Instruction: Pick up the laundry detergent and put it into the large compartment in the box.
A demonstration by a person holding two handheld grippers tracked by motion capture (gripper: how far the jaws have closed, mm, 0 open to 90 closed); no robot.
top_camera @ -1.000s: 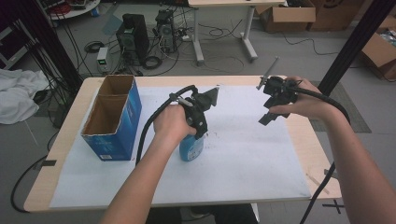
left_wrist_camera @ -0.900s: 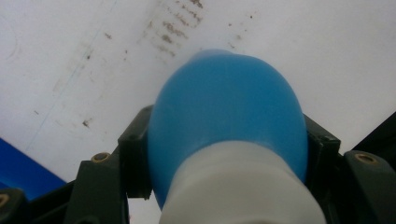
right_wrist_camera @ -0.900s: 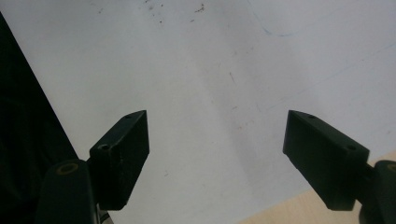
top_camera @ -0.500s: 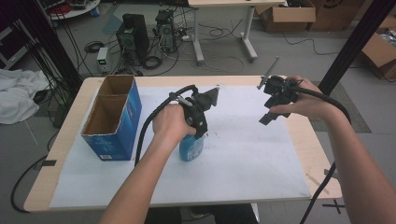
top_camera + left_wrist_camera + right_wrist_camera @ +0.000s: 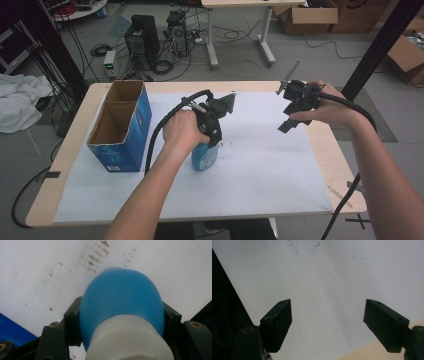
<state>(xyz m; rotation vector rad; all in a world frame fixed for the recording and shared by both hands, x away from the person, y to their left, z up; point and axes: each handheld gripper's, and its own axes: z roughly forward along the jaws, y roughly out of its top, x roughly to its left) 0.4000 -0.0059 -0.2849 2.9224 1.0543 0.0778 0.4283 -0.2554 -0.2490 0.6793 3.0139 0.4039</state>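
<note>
Left gripper [image 5: 214, 131] clamped on blue bottle [image 5: 205, 156], jaws pressing both sides of body just below white cap [image 5: 130, 340]. Bottle upright near middle of white paper sheet [image 5: 260, 165], base touching sheet or just above, cannot tell. Right gripper [image 5: 290, 120] held above sheet's far right part, well apart from bottle, jaws spread wide, nothing between. Blue cardboard box [image 5: 120, 127] open-topped at table's left side. Faint smudges on sheet near bottle.

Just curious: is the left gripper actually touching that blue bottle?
Touching. In the left gripper view, the left gripper has both black jaws pressed against the sides of the blue bottle.
</note>
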